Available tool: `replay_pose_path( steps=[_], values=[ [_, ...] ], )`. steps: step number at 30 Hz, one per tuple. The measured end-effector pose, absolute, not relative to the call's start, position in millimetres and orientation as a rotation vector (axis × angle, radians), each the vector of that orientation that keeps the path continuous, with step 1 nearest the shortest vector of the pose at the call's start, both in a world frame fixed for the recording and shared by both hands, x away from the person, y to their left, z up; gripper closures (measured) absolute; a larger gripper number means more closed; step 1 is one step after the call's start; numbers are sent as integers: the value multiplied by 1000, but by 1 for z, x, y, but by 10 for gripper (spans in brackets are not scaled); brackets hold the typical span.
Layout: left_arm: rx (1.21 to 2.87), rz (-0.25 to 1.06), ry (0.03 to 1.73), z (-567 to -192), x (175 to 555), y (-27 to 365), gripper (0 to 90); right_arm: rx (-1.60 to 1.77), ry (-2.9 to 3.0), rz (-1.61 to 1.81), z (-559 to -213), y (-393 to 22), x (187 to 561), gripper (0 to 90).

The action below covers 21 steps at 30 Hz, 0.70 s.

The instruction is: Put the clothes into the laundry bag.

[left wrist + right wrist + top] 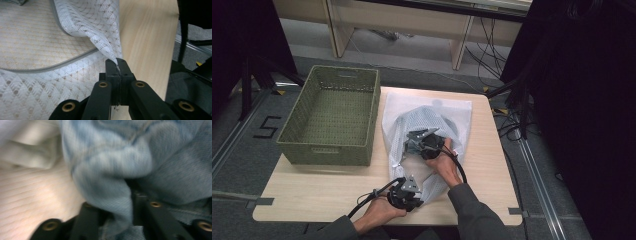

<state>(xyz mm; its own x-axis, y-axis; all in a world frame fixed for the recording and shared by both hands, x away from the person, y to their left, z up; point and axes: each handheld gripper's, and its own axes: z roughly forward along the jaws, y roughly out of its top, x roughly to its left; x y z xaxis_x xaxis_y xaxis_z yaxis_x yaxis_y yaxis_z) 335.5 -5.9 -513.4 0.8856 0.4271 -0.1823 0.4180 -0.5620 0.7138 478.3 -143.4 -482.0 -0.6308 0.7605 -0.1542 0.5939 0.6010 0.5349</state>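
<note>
Right gripper view, blurred: a fold of light blue knitted cloth (112,170) lies between the two black jaws of the right gripper (117,215) and spreads above and to the right; pale cloth (27,147) at upper left; light wooden desk (32,197) at lower left

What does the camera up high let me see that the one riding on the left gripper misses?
High view alone: the green woven basket at the table's left, the right gripper reaching into the white mesh laundry bag, and both of the person's hands. Left gripper view alone: the bag's grey zipper up close, and the left gripper with jaws shut, pinching an edge of the mesh. Both share the mesh bag and the light wooden table.
</note>
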Motion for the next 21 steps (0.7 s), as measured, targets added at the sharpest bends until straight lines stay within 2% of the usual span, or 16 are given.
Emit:
replay_pose_path(
  steps=[2, 8, 11, 14, 15, 17, 21],
  values=[
    [2234, 5, 609, -513, 334, -7, 867, 1106, 2479, 709, -473, -150, 471, 597],
    [2251, 6, 573, -512, 333, -7, 855, 1063, 2460, 910, -440, -167, 447, 570],
    [2259, 5, 585, -512, 333, -7, 856, 1003, 2391, 992, -436, -166, 448, 523],
    [2244, -2, 590, -512, 332, -8, 857, 1001, 2417, 988, -438, -161, 450, 533],
    [2244, 1, 588, -513, 332, -8, 859, 938, 2431, 950, -444, -155, 454, 672],
    [2259, 8, 571, -512, 333, -7, 859, 924, 2415, 929, -450, -150, 459, 816],
    [2263, 18, 545, -512, 334, -7, 860, 955, 2478, 846, -462, -138, 457, 857]
  ],
)
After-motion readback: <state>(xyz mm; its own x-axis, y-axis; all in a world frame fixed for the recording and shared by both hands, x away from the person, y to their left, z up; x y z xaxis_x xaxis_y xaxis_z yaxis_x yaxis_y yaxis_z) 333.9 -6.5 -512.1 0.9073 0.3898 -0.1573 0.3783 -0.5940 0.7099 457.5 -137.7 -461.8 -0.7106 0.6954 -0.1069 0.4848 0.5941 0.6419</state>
